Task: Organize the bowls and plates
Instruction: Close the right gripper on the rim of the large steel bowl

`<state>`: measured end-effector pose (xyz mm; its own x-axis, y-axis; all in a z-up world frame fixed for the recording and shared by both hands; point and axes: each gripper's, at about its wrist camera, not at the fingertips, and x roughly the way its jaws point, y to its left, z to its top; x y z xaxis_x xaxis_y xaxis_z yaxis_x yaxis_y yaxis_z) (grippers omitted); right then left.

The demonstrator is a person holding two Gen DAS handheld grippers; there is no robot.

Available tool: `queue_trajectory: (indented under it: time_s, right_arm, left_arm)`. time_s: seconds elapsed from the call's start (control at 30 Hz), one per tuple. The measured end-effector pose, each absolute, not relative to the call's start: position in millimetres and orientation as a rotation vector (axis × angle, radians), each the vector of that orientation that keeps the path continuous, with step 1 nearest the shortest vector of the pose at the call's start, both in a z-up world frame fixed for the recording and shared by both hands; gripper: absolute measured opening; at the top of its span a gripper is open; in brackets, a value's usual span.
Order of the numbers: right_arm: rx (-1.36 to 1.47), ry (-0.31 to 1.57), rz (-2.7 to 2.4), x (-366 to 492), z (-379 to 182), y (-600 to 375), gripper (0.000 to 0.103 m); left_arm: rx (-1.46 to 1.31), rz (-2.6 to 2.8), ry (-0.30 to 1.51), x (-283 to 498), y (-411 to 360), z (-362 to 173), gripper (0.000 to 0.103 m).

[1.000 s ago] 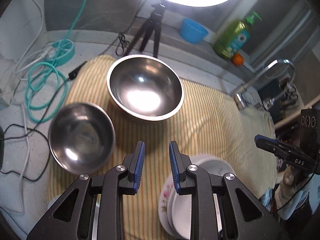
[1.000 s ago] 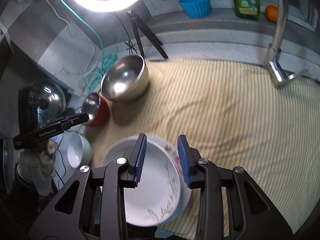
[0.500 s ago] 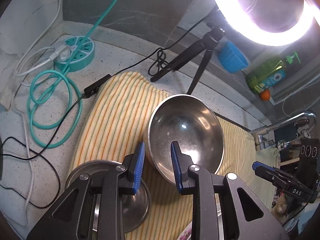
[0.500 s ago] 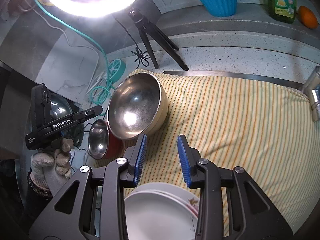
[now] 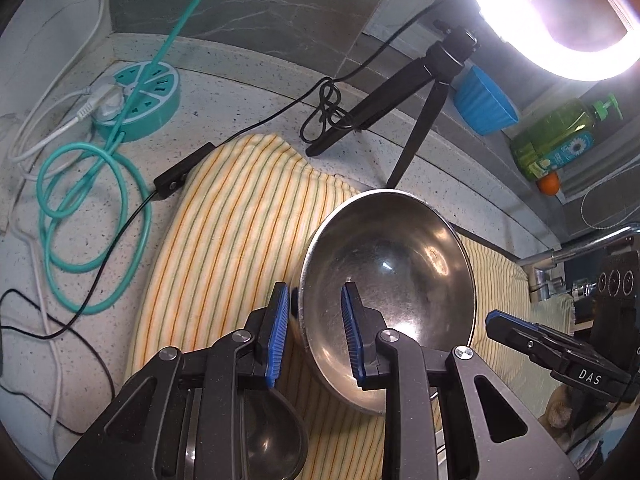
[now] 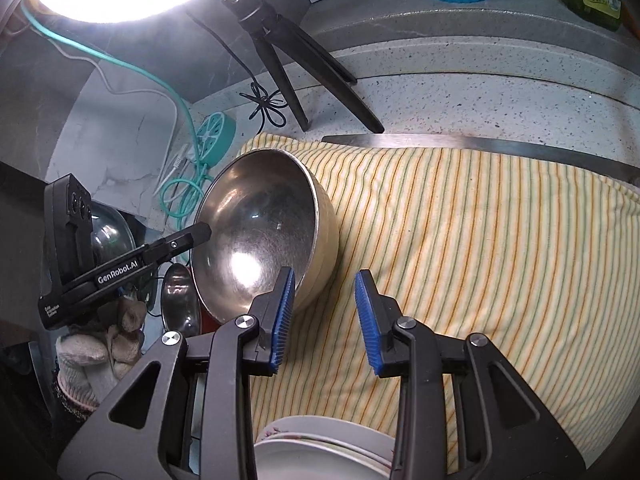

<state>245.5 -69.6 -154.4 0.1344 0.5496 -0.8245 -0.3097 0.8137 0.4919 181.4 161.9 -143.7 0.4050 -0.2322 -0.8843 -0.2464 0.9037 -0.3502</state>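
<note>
A large steel bowl (image 5: 396,280) (image 6: 260,236) stands on the yellow striped cloth (image 6: 480,248) and looks tipped toward its left side. My left gripper (image 5: 315,292) is open, and the bowl's near-left rim runs between its blue pads without being pressed. One of its fingers (image 6: 192,238) shows at that rim in the right wrist view. My right gripper (image 6: 325,280) is open and empty over the cloth, just right of the bowl. A small steel bowl (image 5: 272,440) (image 6: 180,300) lies under the left gripper. Stacked white plates (image 6: 320,452) sit below the right gripper.
A ring light's tripod (image 5: 420,92) stands behind the cloth. A teal power hub (image 5: 138,100) and looped cables lie at the left. On the back ledge are a blue cup (image 5: 484,104) and a green soap bottle (image 5: 556,140). A faucet (image 5: 560,256) stands to the right. A gloved hand (image 6: 100,340) holds the left gripper.
Both grippers moved forward and down toward the large bowl. The left fingers now straddle its rim, the small bowl slid beneath them, and the plates dropped to the right view's bottom edge.
</note>
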Motion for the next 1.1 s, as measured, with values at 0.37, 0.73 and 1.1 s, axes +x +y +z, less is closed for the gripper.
queue_trajectory:
  time_s: [0.37, 0.73, 1.1]
  right_arm:
    - [0.207, 1.324, 0.621, 258.1, -172.8, -51.5, 0.019]
    - [0.173, 1.312, 0.605, 249.7, -162.8, -53.6, 0.013]
    - [0.187, 1.273, 0.576, 235.4, -137.7, -99.7, 0.013]
  left_arm:
    - [-0.466, 0.006, 1.174, 183.3, 159.8, -149.4, 0.025]
    - [-0.460, -0.019, 1.161, 175.2, 147.8, -140.6, 0.024]
    - [-0.425, -0.111, 1.149, 161.9, 101.9, -125.9, 0.024]
